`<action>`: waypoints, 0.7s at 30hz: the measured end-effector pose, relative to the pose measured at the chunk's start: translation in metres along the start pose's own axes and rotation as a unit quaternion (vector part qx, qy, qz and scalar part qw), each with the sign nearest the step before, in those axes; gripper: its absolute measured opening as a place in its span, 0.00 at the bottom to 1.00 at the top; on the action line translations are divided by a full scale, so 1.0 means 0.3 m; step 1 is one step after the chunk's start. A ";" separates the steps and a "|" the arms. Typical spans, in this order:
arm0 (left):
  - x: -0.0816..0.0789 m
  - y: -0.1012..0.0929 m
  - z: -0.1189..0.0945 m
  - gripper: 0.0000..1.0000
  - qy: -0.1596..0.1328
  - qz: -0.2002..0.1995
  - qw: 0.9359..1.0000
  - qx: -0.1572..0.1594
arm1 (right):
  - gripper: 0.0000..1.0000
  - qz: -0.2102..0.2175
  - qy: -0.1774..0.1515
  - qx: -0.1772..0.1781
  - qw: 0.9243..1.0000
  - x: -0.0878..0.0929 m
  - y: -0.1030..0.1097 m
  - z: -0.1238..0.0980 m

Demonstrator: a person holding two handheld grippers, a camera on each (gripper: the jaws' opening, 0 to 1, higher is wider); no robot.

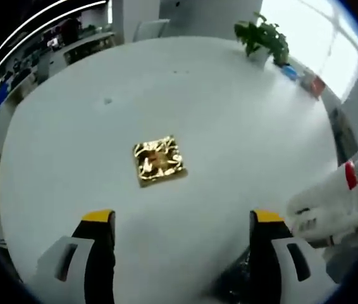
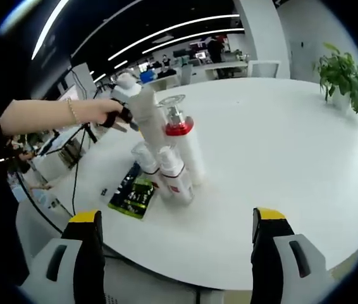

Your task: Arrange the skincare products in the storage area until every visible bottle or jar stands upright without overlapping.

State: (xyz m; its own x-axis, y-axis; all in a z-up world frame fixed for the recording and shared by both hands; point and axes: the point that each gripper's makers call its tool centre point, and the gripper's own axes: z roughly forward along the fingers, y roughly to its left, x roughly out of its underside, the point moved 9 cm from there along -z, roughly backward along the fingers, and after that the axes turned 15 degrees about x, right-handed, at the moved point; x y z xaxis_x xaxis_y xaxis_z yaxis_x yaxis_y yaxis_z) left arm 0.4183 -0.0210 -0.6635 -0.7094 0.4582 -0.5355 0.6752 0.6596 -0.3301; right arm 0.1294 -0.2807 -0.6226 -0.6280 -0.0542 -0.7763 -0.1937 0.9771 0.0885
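Left gripper view looks across a big round white table [image 1: 229, 139]. The left gripper [image 1: 183, 218] has its yellow-tipped jaws spread wide with nothing between them. A potted plant [image 1: 264, 38] stands at the far edge. A shiny gold packet [image 1: 159, 160] lies flat near the middle. White bottles [image 1: 331, 199] lie at the right edge, one with a red band.

In the right gripper view, the right gripper [image 2: 178, 221] is also wide open and empty. Ahead, a cluster of white bottles [image 2: 166, 158] stands near the table's edge; the tallest has a red collar and clear cap [image 2: 178, 120]. A dark green packet [image 2: 130, 193] lies just beside them. A hand [image 2: 103, 113] reaches in from the left.
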 end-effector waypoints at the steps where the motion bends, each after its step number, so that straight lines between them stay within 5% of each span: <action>1: -0.005 0.008 0.007 0.80 0.003 0.004 1.000 0.000 | 0.97 0.001 0.001 0.000 1.000 0.001 0.000 0.000; 21: -0.158 0.106 0.118 0.63 0.034 0.013 0.999 -0.006 | 0.97 0.011 0.011 0.001 1.000 0.002 0.003 0.001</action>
State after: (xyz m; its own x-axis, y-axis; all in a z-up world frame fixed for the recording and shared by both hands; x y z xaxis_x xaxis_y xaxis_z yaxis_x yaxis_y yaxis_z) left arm 0.4805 -0.0428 -0.6763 -0.7038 0.5146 -0.4897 0.6917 0.6536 -0.3073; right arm 0.1291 -0.2799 -0.6231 -0.6486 -0.0371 -0.7602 -0.1787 0.9783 0.1047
